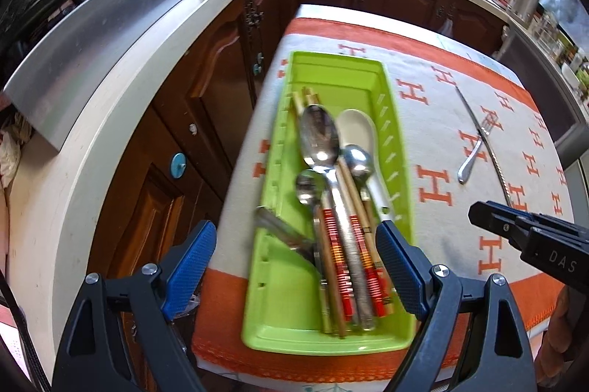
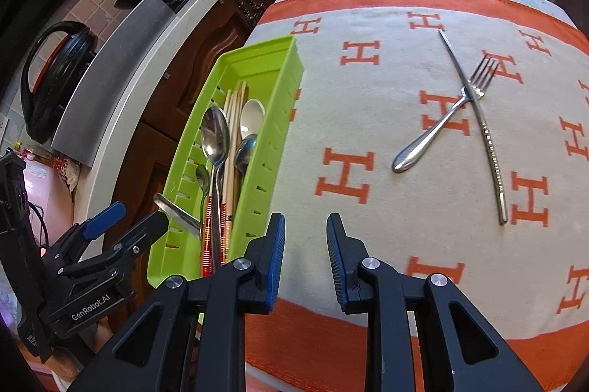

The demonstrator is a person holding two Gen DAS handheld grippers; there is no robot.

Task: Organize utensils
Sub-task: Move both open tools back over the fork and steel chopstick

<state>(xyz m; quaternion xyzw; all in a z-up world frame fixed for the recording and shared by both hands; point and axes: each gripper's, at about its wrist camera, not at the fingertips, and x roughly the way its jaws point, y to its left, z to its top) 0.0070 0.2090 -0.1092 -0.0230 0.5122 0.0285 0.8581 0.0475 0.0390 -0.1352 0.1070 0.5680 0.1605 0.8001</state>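
Note:
A lime green tray (image 1: 287,303) (image 2: 265,141) lies on the left side of the cloth and holds steel spoons (image 1: 319,137) (image 2: 215,137), a white spoon (image 1: 356,128), chopsticks (image 1: 364,255) (image 2: 232,149) and a flat steel handle (image 1: 281,233). A fork (image 2: 434,130) (image 1: 473,158) and a knife (image 2: 486,137) (image 1: 495,156) lie crossed on the cloth to the right. My left gripper (image 1: 296,270) is open above the tray's near end, empty; it also shows in the right wrist view (image 2: 125,224). My right gripper (image 2: 305,255) is open and empty over the cloth beside the tray.
The table carries a grey cloth (image 2: 368,207) with orange H letters and an orange border. A kitchen counter (image 1: 121,90) with dark wooden cabinets (image 1: 206,90) runs along the left and far side. The right gripper's body (image 1: 530,233) shows at the right.

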